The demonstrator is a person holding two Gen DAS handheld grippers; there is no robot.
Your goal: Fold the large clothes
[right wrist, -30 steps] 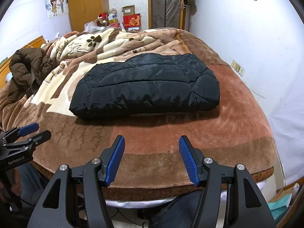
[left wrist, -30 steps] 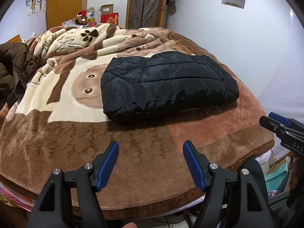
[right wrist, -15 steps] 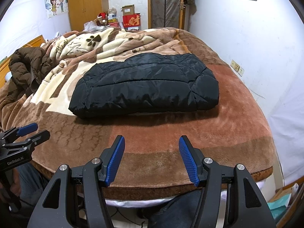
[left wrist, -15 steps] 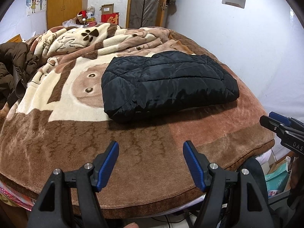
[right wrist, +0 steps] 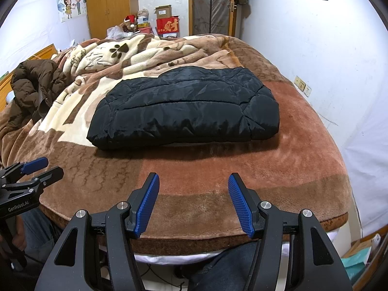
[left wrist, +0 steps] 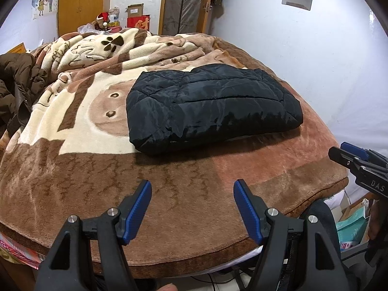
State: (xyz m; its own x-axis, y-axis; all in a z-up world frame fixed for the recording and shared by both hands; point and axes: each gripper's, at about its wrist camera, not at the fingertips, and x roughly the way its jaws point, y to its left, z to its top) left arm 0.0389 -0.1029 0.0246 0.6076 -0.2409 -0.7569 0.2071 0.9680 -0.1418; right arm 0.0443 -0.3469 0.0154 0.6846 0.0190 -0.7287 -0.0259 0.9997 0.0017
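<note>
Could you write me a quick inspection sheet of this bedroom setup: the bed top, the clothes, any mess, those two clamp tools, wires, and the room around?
Surface: bed covered by a plush brown-and-cream animal-print blanket, bunched up at the far end.
Job's things: black quilted padded jacket, folded into a flat rectangle, lying mid-bed, touched by nothing.
Clutter: crumpled brown puffer coat heaped at the left edge; cardboard boxes and small items beyond the bed.
Grippers: left gripper and right gripper, jaws open and empty, both held over the near bed edge, short of the jacket.
Cables: dark cords on the floor under the bed edge, unclear.
Surroundings: white walls, wooden wardrobe, cartoon wall sticker.
</note>
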